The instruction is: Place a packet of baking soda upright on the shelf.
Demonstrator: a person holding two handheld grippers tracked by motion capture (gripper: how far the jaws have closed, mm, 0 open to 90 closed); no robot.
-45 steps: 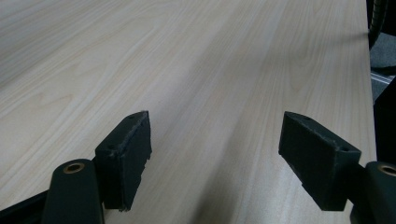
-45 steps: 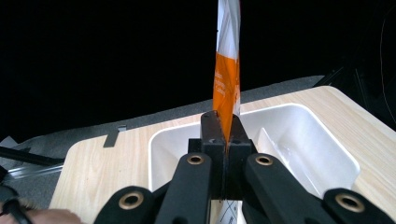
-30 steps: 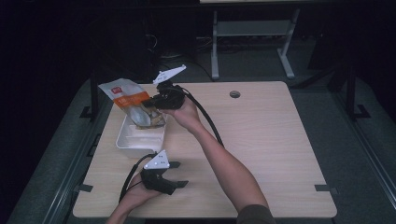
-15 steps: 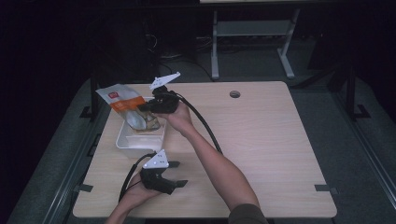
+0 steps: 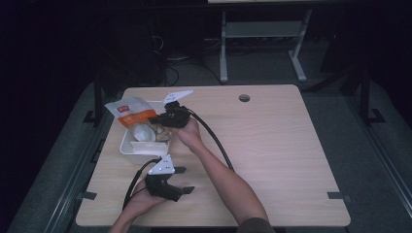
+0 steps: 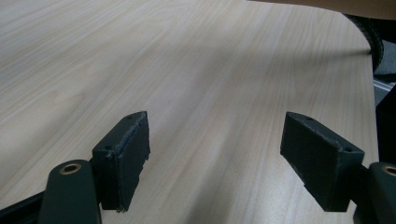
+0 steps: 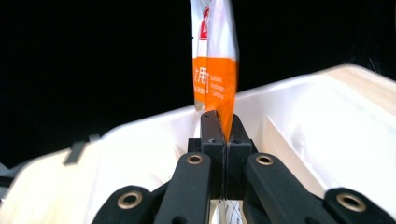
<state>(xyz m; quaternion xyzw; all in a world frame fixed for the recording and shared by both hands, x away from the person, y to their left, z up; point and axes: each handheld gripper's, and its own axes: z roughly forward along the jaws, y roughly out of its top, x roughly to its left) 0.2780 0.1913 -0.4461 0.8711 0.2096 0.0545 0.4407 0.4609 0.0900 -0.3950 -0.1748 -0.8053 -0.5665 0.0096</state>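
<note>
An orange and white packet [image 5: 130,111] hangs over the white tray [image 5: 127,146] at the table's left, and my right gripper [image 5: 156,119] is shut on its edge. In the right gripper view the jaws pinch the packet [image 7: 215,70] upright, with the tray's white wall [image 7: 299,116] behind. Other pale items lie in the tray [image 5: 144,133]. My left gripper [image 5: 185,180] rests near the table's front edge, held by a hand. Its pads [image 6: 123,156] stand wide apart over bare wood, nothing between them.
A black cable [image 5: 214,138] trails from the right gripper across the wooden table [image 5: 282,145]. A round cable hole [image 5: 244,98] sits near the far edge. A metal frame [image 5: 262,34] stands on the dark floor beyond.
The right hand has sunk toward the tray and shifted a little left, bringing the packet down with it. The left gripper has stayed where it was.
</note>
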